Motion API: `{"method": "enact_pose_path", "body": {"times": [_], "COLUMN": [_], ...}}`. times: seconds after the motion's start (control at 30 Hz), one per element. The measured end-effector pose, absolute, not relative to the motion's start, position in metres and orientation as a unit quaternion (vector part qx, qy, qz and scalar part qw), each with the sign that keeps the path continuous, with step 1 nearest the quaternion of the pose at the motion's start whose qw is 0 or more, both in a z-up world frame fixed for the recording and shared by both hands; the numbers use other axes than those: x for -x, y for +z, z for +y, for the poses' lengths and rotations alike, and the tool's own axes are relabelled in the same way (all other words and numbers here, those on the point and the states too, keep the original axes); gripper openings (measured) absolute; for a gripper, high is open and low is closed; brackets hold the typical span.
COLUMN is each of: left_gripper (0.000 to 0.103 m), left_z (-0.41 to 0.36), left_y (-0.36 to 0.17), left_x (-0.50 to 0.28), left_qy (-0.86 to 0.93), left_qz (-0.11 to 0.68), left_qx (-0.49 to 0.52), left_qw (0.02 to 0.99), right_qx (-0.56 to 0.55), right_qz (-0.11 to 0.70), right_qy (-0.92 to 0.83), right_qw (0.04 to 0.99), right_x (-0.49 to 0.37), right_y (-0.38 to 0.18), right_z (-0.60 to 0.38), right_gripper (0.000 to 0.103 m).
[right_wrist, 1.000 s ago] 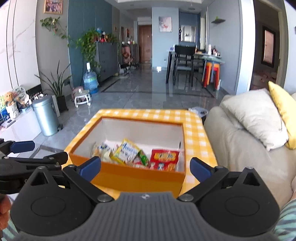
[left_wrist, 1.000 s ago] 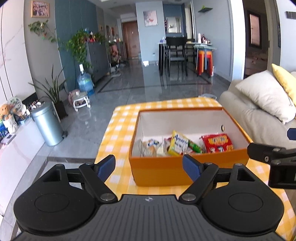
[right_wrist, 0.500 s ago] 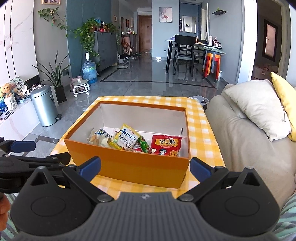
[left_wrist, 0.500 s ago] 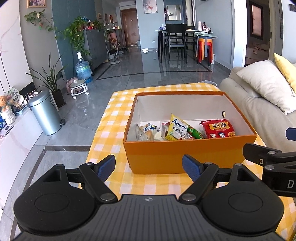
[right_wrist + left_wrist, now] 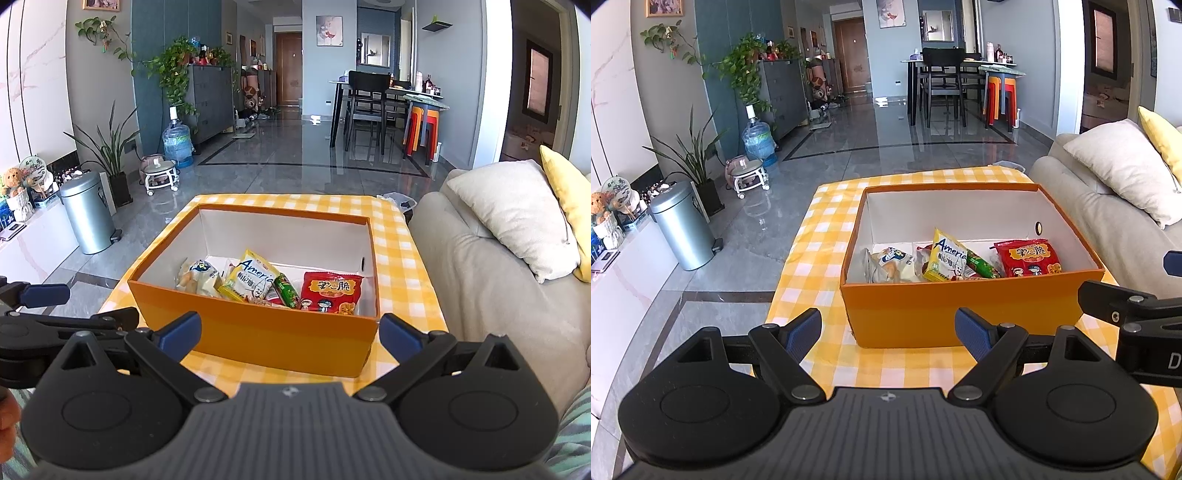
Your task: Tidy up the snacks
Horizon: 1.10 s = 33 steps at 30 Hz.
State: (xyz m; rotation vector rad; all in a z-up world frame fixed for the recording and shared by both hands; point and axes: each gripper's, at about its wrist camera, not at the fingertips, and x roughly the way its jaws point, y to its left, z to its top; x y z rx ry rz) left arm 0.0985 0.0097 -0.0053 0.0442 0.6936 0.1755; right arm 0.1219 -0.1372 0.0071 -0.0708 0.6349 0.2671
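Note:
An orange box [image 5: 960, 314] [image 5: 258, 339] with white inner walls stands on a yellow checked tablecloth [image 5: 820, 236] [image 5: 399, 266]. Inside lie a red snack bag [image 5: 1028, 256] [image 5: 330, 291], a yellow bag [image 5: 945, 256] [image 5: 249, 280], a green packet [image 5: 982, 264] [image 5: 288, 290] and a pale wrapped snack [image 5: 890, 262] [image 5: 199, 277]. My left gripper [image 5: 888, 332] hangs open before the box's near wall, nothing between its fingers. My right gripper [image 5: 290, 334] is open too, just in front of the same wall and empty. Each gripper shows at the edge of the other's view.
A beige sofa [image 5: 1108, 229] [image 5: 480, 277] with a cream pillow [image 5: 513, 225] and a yellow cushion [image 5: 569, 199] borders the table on the right. A metal bin [image 5: 683, 225] [image 5: 86, 214], potted plants and a water jug [image 5: 178, 142] stand on the floor to the left. A dining set stands far back.
Both grippers have drawn back and risen from the box, so more of its inside and the tablecloth shows. Both stayed open; the snacks have not moved.

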Motion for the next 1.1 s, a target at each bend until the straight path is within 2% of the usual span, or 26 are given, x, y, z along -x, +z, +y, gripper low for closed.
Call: {"method": "enact_pose_path", "body": {"times": [1.1], "left_gripper": [0.096], "left_z": [0.0088], "left_y": [-0.0046], "left_x": [-0.0966], "left_qy": [0.089], "left_qz": [0.344], "left_qx": [-0.02], "left_qw": [0.935], "right_qx": [0.04], "right_qz": [0.319], "right_qy": [0.125], "right_qw": [0.939], "right_x": [-0.1215], "right_y": [0.0091], "right_z": [-0.1334], "right_gripper": [0.099]}}
